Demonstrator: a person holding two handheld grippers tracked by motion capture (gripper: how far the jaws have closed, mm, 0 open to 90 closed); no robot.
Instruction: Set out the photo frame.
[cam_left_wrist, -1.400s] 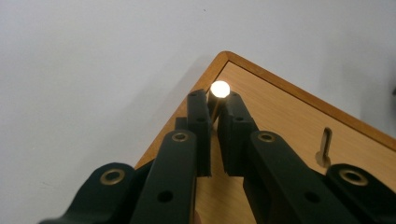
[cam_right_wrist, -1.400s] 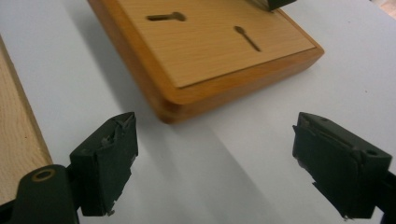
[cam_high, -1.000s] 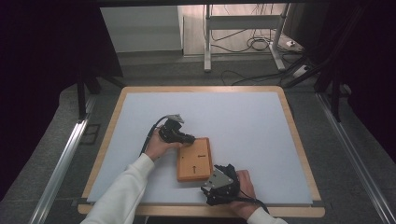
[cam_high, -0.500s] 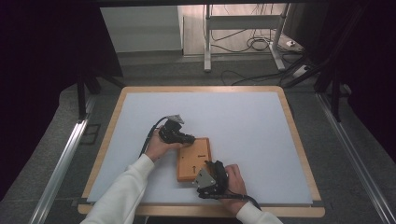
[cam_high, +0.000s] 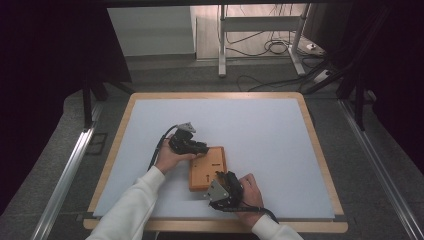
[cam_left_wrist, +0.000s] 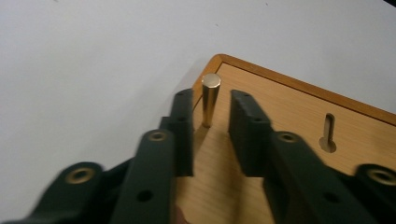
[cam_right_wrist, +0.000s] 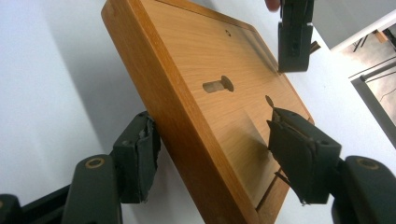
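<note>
A wooden board (cam_high: 207, 168) lies flat on the white tabletop (cam_high: 260, 130), near the front edge and a little left of centre. Its upper face carries keyhole slots (cam_left_wrist: 328, 135) and a small round hole (cam_right_wrist: 227, 32).

Left claw (cam_high: 204, 148): positioned at the board's far left corner. In the left gripper view a brass pin (cam_left_wrist: 209, 99) stands upright in the board close to that corner, between the two jaws. The jaws have just been opening — a gap shows on both sides of the pin, so the claw is released and neither pad presses on it.

Right claw (cam_high: 226, 181): positioned at the board's near right corner, with the person's hand (cam_high: 250, 192) behind it. In the right gripper view the jaws straddle the board's edge, one pad on the tabletop side by the rim, the other over the upper face. The jaws have just been closing around the board; the pads sit near the wood, but a firm grip is not evident — I read this claw as released.

The left claw's jaw tips also appear in the right gripper view, at the board's far end.
</note>
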